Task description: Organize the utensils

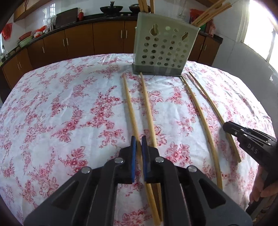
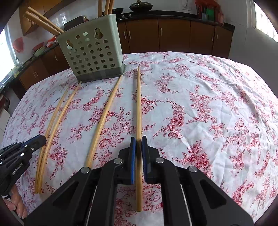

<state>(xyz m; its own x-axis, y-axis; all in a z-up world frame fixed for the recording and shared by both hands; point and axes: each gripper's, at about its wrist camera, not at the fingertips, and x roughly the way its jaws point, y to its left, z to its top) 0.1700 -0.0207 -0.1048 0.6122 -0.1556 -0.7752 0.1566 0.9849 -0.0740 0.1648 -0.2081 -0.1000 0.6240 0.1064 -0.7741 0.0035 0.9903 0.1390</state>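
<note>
Several wooden chopsticks lie side by side on the floral tablecloth point(image 1: 60, 107), pointing at a grey-green perforated utensil holder point(image 1: 163, 50) that has more chopsticks standing in it. My left gripper point(image 1: 138, 140) is shut on the leftmost chopstick point(image 1: 129, 104), low at the cloth. A second chopstick point(image 1: 147, 107) lies just right of it. My right gripper point(image 2: 138, 141) is shut on the rightmost chopstick point(image 2: 138, 104). The holder point(image 2: 93, 50) stands at the far left in the right wrist view. The right gripper also shows in the left wrist view point(image 1: 227, 127), and the left gripper in the right wrist view point(image 2: 42, 139).
Brown kitchen cabinets point(image 1: 78, 43) with a dark counter run behind the table. Bowls and pots stand on the counter point(image 1: 111, 8). A bright window point(image 1: 260, 26) is at the right. The cloth is wrinkled.
</note>
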